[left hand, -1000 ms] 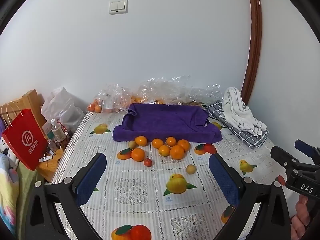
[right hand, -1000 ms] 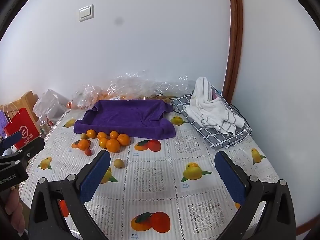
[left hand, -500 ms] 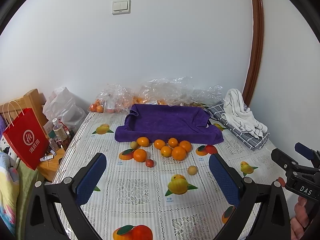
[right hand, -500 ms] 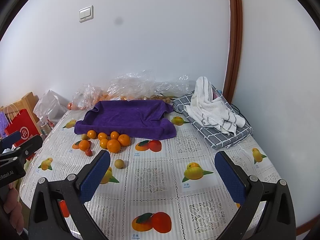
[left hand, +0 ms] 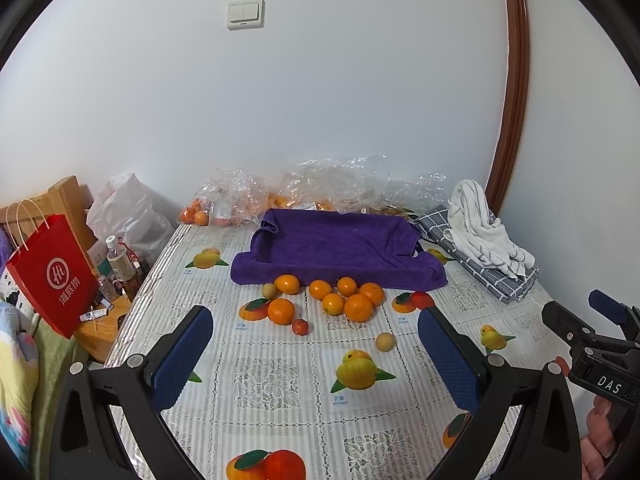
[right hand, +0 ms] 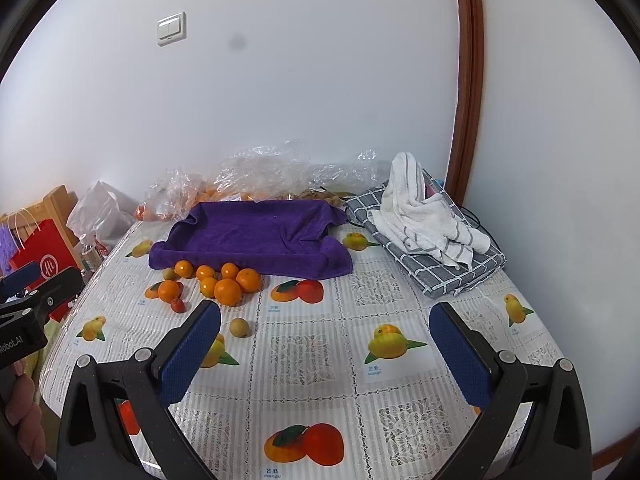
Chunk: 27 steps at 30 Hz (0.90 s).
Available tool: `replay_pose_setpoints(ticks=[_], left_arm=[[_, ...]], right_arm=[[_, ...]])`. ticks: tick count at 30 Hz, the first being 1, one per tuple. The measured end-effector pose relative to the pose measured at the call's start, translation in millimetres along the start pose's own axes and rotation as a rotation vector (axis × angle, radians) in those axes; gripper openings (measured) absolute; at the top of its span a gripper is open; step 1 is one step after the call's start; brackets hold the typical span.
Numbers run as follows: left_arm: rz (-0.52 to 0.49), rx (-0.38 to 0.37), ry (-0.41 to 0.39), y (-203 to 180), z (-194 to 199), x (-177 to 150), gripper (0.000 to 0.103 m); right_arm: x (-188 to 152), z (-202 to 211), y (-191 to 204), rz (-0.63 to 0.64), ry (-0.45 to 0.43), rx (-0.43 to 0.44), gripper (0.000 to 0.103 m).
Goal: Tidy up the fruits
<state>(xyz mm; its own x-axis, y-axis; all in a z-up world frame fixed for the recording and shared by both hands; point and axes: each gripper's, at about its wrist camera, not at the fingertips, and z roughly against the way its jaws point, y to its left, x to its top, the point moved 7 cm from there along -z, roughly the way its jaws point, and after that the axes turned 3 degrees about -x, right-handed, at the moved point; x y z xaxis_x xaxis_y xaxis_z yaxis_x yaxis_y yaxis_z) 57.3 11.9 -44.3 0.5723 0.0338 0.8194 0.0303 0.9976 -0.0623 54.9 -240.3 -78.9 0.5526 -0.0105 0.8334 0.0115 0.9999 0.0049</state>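
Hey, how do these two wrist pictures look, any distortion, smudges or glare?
Left wrist view: strong fisheye bend, the door frame curves, corners black. Right wrist view: same bend, plus a dark smudge over the wall. Both: soft even light; the plastic bags glint slightly.

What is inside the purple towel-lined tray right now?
Nothing shows inside the purple towel-lined tray: only bare purple cloth. The oranges lie on the tablecloth in front of it. The tray beneath the towel is covered, so it cannot be seen.

My right gripper (left hand: 600,364), at the frame's right edge, reads "DAS". My left gripper (right hand: 24,320) reads "Robot.AI". The tablecloth (left hand: 340,390) reads "mango".
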Motion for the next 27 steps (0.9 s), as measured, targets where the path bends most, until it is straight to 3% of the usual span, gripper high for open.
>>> replay_pose_setpoints(ticks=[27], left_arm=[[0.015, 0.009, -0.002, 8.9, 1.9, 0.7, 0.103]], right_arm=[[1.0, 1.6, 2.6, -0.001, -0.005, 0.004, 0.102]])
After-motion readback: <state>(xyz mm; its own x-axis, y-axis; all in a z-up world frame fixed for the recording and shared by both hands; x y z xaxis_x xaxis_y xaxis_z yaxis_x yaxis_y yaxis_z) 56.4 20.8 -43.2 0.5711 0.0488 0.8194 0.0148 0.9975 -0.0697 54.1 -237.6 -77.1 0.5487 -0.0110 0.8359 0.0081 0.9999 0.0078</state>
